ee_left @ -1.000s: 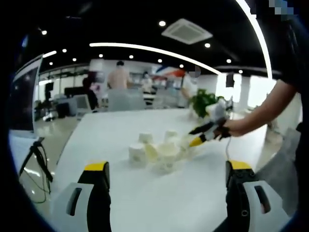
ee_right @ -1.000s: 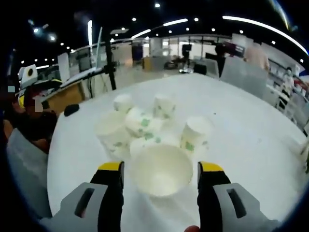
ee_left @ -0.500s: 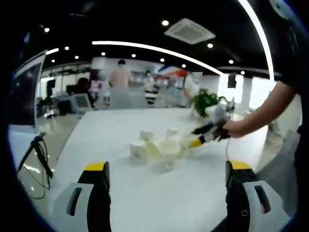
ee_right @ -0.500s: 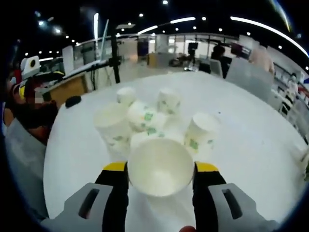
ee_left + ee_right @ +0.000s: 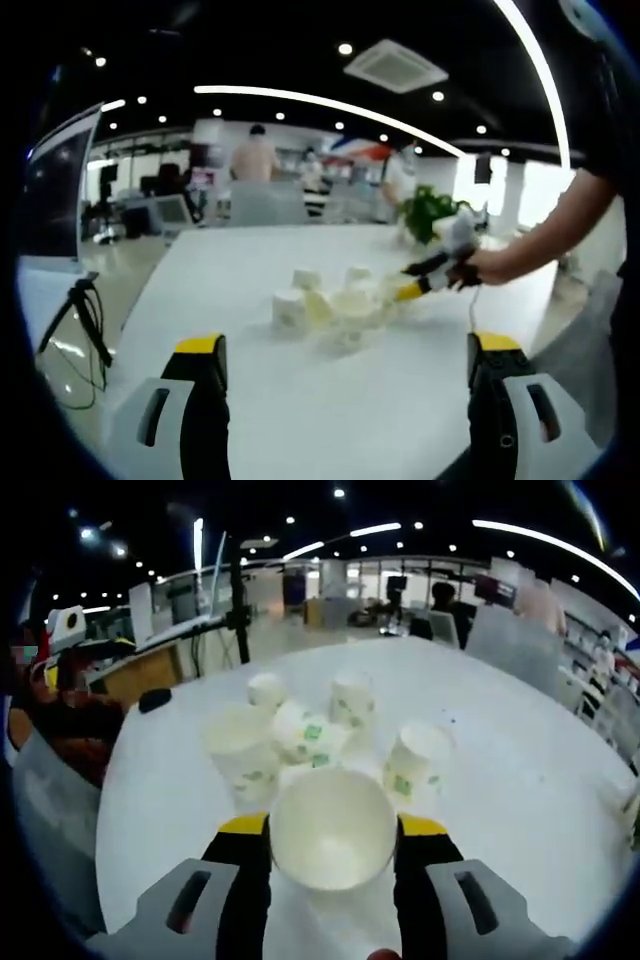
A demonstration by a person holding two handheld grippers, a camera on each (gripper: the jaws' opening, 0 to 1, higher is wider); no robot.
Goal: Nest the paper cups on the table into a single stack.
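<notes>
your right tongs (image 5: 331,830) are clenched on a paper cup (image 5: 331,829), its open mouth facing you, long axis pointing ahead. the other cups (image 5: 300,735) cluster on the bench (image 5: 520,750) just beyond it. your left tongs (image 5: 345,350) hang released, well short of them.

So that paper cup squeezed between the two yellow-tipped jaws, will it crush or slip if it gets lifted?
Probably light: the paper cup looks thin-walled and empty. It may dent if squeezed harder, since the right gripper presses on its open rim from both sides. The mouth looks round for now, so the grip seems gentle; a slip is possible.
</notes>
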